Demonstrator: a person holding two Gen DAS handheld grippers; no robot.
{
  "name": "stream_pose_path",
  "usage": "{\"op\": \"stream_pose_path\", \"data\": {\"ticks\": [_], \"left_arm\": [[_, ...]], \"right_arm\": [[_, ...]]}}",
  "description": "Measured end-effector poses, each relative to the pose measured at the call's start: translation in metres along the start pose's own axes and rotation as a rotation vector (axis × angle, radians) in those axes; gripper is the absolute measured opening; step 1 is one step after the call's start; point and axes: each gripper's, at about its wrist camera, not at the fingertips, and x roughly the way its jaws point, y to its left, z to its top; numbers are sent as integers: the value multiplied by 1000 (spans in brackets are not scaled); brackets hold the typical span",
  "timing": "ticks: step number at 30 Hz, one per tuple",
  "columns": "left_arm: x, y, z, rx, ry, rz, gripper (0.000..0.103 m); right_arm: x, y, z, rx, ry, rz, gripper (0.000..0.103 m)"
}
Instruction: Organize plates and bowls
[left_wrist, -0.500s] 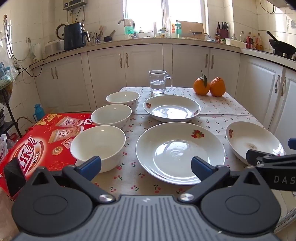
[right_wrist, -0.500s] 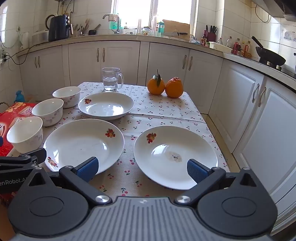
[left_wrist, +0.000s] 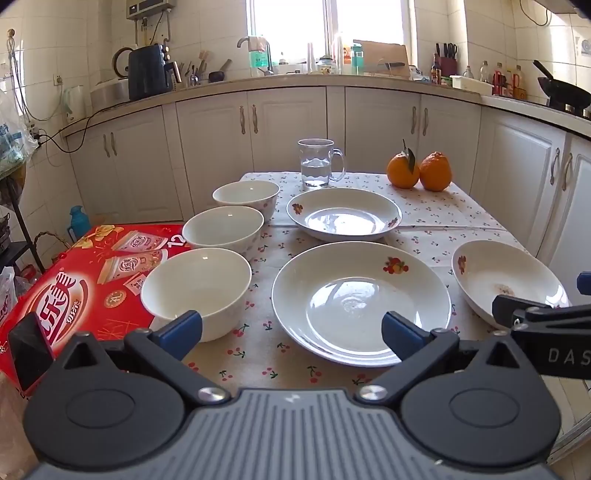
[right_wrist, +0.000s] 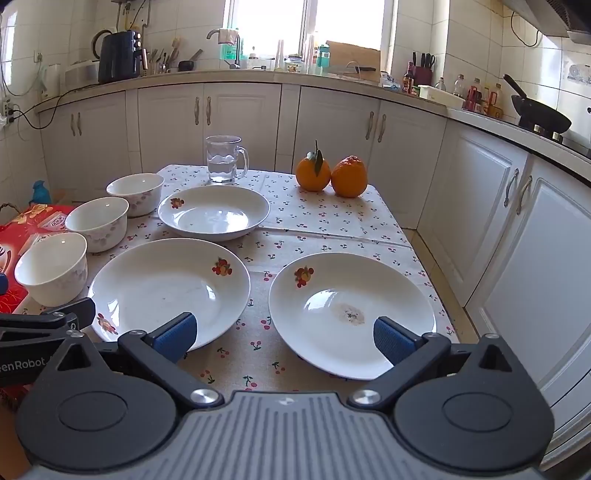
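On a table (right_wrist: 332, 218) covered with a cherry-print cloth, three white plates and three white bowls are set out. The two larger plates lie side by side at the near edge, the left plate (right_wrist: 162, 284) (left_wrist: 354, 299) and the right plate (right_wrist: 347, 306) (left_wrist: 506, 277), the latter marked by a brownish smear at its centre. A smaller plate (right_wrist: 214, 212) (left_wrist: 343, 214) is placed farther back. The bowls are lined along the left edge: near bowl (left_wrist: 195, 284), middle bowl (left_wrist: 223, 229), far bowl (left_wrist: 245, 195). A glass mug (right_wrist: 223, 158) and two oranges (right_wrist: 332, 175) are seen at the far end. The left gripper (left_wrist: 291, 330) and the right gripper (right_wrist: 284, 334) are held above the near edge, both spread wide with nothing gripped.
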Motion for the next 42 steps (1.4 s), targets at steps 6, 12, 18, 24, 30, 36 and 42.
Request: {"op": "stream_pose_path", "data": {"ticks": [6,12,18,24,30,36,42], "left_arm": [[0,0,0,0,1,0,102],[1,-1,-1,-1,2,1,102],[1,-1,-2,-2,3,1,102],[1,0,-2,-1,2,1,102],[1,0,-2,-3,2,0,102],[2,0,-2,-2,3,0,102],[2,1,-3,-4,5,0,102]], "right_arm": [[-2,-4,-2,2,-6,6,103],[-2,-4,-2,2,-8,7,103],[-3,-5,-4,4,-10,8,103],[-3,-4,-4,3,-11,8,103],[-3,-4,-3,3,-12,7,103],[-3,-4,-3,2,-12,8,103],[-3,-3,-3,2,-12,7,103]]}}
